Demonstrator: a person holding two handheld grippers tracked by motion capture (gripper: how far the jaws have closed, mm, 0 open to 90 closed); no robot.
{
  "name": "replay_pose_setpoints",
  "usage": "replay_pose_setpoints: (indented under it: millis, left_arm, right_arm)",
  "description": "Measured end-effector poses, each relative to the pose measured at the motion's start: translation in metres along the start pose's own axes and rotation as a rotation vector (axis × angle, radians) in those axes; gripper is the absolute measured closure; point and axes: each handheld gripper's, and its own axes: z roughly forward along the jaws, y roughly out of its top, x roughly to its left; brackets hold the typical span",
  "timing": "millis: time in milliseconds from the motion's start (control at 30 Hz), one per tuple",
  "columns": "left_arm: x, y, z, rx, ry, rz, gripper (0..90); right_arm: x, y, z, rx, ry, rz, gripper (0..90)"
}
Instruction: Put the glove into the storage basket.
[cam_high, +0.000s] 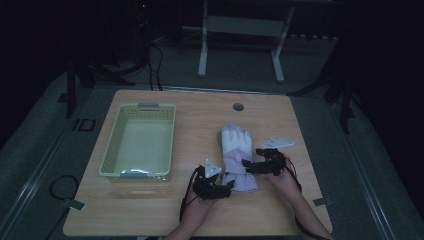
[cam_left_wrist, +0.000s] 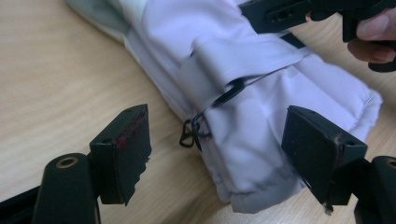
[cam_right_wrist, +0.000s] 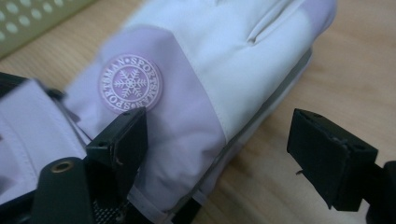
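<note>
— Where's the ski glove (cam_high: 237, 156)?
— Mid-tabletop (cam_high: 295, 120), right of the yellow-green basket (cam_high: 140, 141). Left claw (cam_high: 226, 188) gapes at its cuff; right claw (cam_high: 248, 164) gapes over it, holding nothing.

Dim, murky high view with black surroundings; both gripper views brighter, softly blurred.
</note>
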Motion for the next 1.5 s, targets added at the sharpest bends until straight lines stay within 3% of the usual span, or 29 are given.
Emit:
replay_pose_setpoints:
  millis: [100, 167, 200, 267, 300, 333, 367, 467, 500, 533, 567, 600, 700, 733, 800, 867, 967, 1000, 1133, 1500]
  left_arm:
    - [0.002, -0.002, 0.006, 0.014, -0.022, 0.012, 25.1]
    - [0.005, -0.002, 0.010, 0.028, -0.043, -0.002, 25.8]
    - [0.007, -0.002, 0.011, 0.039, -0.057, -0.007, 25.8]
    - [0.010, -0.001, 0.013, 0.050, -0.074, -0.018, 28.0]
    - [0.010, -0.001, 0.014, 0.056, -0.090, -0.018, 30.5]
    - [0.011, 0.000, 0.015, 0.064, -0.102, -0.018, 30.5]
    - [0.013, 0.000, 0.016, 0.077, -0.117, -0.030, 30.8]
    - [0.015, 0.001, 0.018, 0.084, -0.146, -0.029, 34.3]
    - [0.015, 0.002, 0.018, 0.090, -0.168, -0.026, 40.3]
    - [0.015, 0.002, 0.018, 0.090, -0.168, -0.026, 42.1]
    - [0.015, 0.002, 0.018, 0.090, -0.168, -0.026, 42.1]
    - [0.016, 0.003, 0.018, 0.097, -0.190, -0.024, 48.6]
    - [0.011, 0.007, 0.015, 0.114, -0.166, 0.001, 63.0]
    - [0.011, 0.007, 0.015, 0.114, -0.166, 0.001, 66.3]
    - [0.010, 0.013, 0.013, 0.134, -0.155, 0.000, 71.5]
    - [0.011, 0.016, 0.011, 0.134, -0.156, 0.015, 73.4]
    - [0.012, 0.017, 0.010, 0.136, -0.164, 0.016, 74.3]
    - [0.012, 0.024, 0.006, 0.138, -0.157, 0.041, 74.7]
    - [0.016, 0.032, -0.001, 0.143, -0.161, 0.054, 75.0]
    - [0.021, 0.051, -0.028, 0.131, -0.153, 0.110, 74.9]
  right_arm:
    - [-0.004, -0.008, 0.006, 0.018, 0.014, 0.001, 20.8]
    - [-0.013, -0.014, 0.012, 0.029, 0.079, 0.094, 20.9]
    - [-0.013, -0.014, 0.012, 0.029, 0.079, 0.094, 20.9]
    - [-0.018, -0.017, 0.014, 0.034, 0.156, 0.134, 34.6]
    - [-0.018, -0.017, 0.014, 0.027, 0.179, 0.128, 40.1]
    - [-0.018, -0.017, 0.014, 0.027, 0.179, 0.128, 40.1]
    - [-0.016, -0.017, 0.013, 0.025, 0.208, 0.112, 47.7]
    - [-0.017, -0.017, 0.014, 0.030, 0.222, 0.119, 52.1]
    - [-0.017, -0.017, 0.015, 0.027, 0.236, 0.115, 58.7]
    - [-0.017, -0.017, 0.015, 0.027, 0.236, 0.115, 58.7]
    - [-0.015, -0.016, 0.014, 0.026, 0.231, 0.103, 62.7]
    - [-0.012, -0.015, 0.014, 0.028, 0.202, 0.092, 70.0]
    - [0.001, -0.010, 0.011, 0.036, 0.106, 0.041, 78.0]
    - [0.001, -0.010, 0.011, 0.036, 0.106, 0.041, 78.0]
    - [0.013, -0.004, 0.008, 0.045, 0.024, 0.012, 81.0]
    - [0.016, -0.002, 0.006, 0.043, 0.002, 0.006, 81.6]
    - [0.018, 0.002, 0.004, 0.035, -0.010, -0.008, 81.7]
    - [0.020, 0.006, 0.001, 0.028, -0.017, -0.017, 81.7]
    - [0.025, 0.016, -0.002, 0.019, -0.033, -0.030, 81.7]
    - [0.039, 0.043, -0.012, -0.006, -0.033, -0.041, 81.7]
